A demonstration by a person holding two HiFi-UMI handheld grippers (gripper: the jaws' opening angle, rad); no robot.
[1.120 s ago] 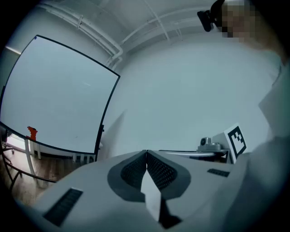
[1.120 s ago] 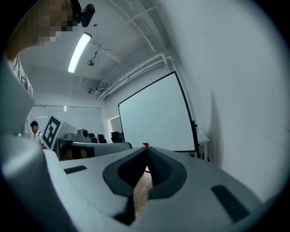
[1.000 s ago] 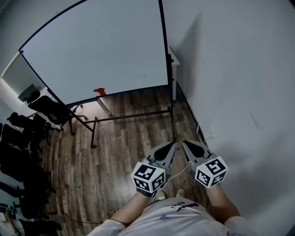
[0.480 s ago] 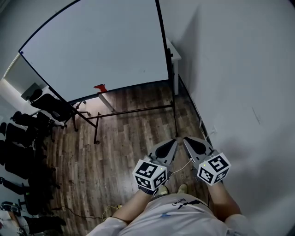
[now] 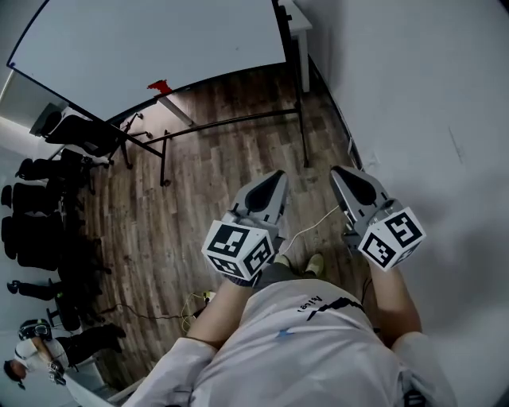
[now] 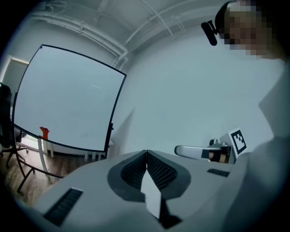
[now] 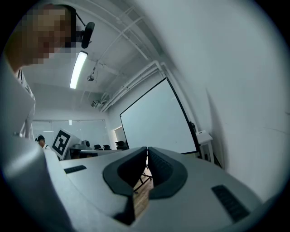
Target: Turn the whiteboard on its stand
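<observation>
The whiteboard [image 5: 143,40] is large, with a black frame, and stands on a dark metal stand [image 5: 231,123] on the wooden floor, some way ahead of me. It also fills the left of the left gripper view [image 6: 63,104] and the middle of the right gripper view [image 7: 156,122]. My left gripper [image 5: 274,176] and right gripper [image 5: 340,172] hang side by side above the floor, short of the stand and touching nothing. Both point toward the board. Each is shut with nothing between its jaws [image 6: 146,152] [image 7: 147,148].
A white wall [image 5: 421,95] runs close along my right. A small white table [image 5: 298,20] stands by the board's right edge, and a red object [image 5: 159,86] sits at its lower edge. Black chairs [image 5: 48,207] line the left. A cable [image 5: 310,226] lies near my feet.
The whiteboard has slid toward the top of the head view. Both grippers now show larger and farther apart, closer to the camera, and stay shut.
</observation>
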